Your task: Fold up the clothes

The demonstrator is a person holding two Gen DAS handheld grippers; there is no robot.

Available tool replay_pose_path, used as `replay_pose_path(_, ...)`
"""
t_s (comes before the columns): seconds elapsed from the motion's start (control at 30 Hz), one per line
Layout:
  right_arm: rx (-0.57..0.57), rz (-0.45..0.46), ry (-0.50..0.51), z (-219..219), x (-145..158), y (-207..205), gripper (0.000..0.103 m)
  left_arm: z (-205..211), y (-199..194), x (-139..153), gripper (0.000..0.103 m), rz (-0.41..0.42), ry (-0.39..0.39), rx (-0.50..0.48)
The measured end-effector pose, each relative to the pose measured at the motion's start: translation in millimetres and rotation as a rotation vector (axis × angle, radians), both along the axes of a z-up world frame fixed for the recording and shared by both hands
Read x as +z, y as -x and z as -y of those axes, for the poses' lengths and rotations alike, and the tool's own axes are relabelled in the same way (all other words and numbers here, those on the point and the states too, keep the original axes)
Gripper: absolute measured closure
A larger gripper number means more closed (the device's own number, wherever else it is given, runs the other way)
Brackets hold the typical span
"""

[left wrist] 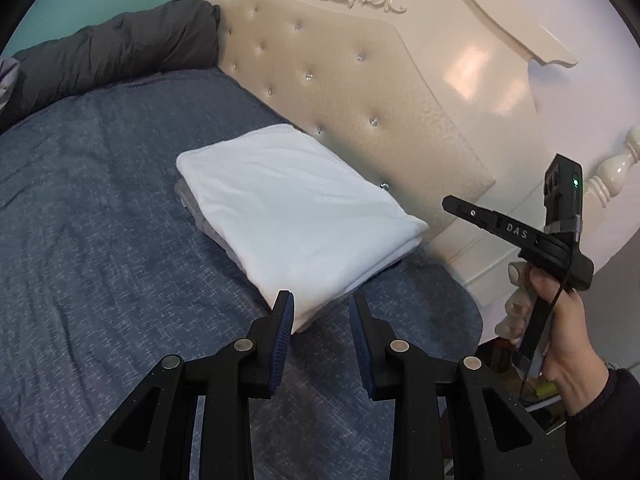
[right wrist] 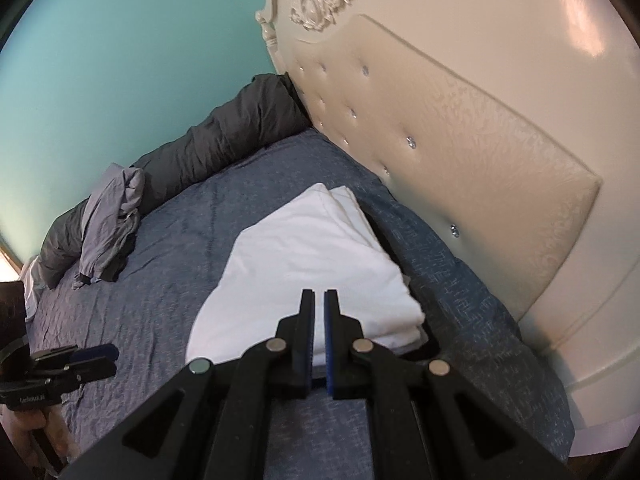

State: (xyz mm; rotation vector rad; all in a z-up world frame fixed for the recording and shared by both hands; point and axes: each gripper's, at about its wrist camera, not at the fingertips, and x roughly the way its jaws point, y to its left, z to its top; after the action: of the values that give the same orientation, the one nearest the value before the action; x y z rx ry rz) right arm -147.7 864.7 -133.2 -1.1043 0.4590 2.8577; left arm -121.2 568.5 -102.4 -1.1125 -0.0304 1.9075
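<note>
**One white piece folded, next piece waiting**

Big blue bed (left wrist: 100,208) under everything, with a cream headboard (left wrist: 360,92) along one side. Long dark grey roll of bedding (right wrist: 224,148) against the far edge. White folded garment (left wrist: 288,208) flat on the bed, just beside the headboard, on top of a greyish folded piece (left wrist: 200,216) peeking out underneath. Looks neat and done. Crumpled grey-purple garment (right wrist: 110,224) well apart from the stack, leaning on the dark roll, not folded yet.

Left gripper (left wrist: 322,312) above the near corner of the white stack, jaws a little way open, nothing between them. Right gripper (right wrist: 319,312) above the white stack too, jaws shut tight, nothing held.

Probably the gap between two folds. Next move likely: over to the crumpled garment, right jaws open first, then a grab at an edge, a pull onto flat bed, and a good spread out before any folding.
</note>
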Motion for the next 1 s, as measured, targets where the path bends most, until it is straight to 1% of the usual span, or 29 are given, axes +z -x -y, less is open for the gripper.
replay_pose_path(0.27,0.013,-0.036,0.004,29.5,24.4,-29.3,0.101,16.4,-20.5,28.4,0.071,-0.048,-0.008,0.003)
replay_pose_path(0.37,0.003,-0.05,0.015,35.6,31.6,-40.1,0.101,22.6,-26.7,38.6,0.071,-0.064,-0.015,0.006)
replay_pose_path(0.43,-0.004,-0.055,0.02,39.4,36.4,-47.4,0.098,26.7,-31.4,45.7,0.071,-0.074,-0.019,0.009)
replay_pose_path(0.57,-0.02,-0.065,0.001,50.0,47.7,-63.6,0.098,34.1,-40.9,58.2,0.071,-0.095,-0.024,0.01)
replay_pose_path(0.63,-0.021,-0.071,-0.012,57.0,53.8,-72.6,0.098,37.7,-46.0,64.2,0.068,-0.106,-0.027,0.009)
replay_pose_path(0.73,-0.035,-0.08,-0.003,64.1,61.3,-86.1,0.098,43.1,-55.4,74.4,0.061,-0.126,-0.032,0.008)
replay_pose_path(0.8,-0.049,-0.086,0.0,67.6,65.9,-94.3,0.097,45.7,-60.2,80.0,0.055,-0.137,-0.035,0.01)
replay_pose_path(0.9,-0.055,-0.1,-0.006,75.8,74.7,-107.4,0.097,51.6,-67.6,88.7,0.05,-0.15,-0.041,0.014)
replay_pose_path(1.0,-0.062,-0.108,-0.022,83.1,82.2,-118.9,0.097,58.2,-74.8,96.9,0.047,-0.159,-0.047,0.015)
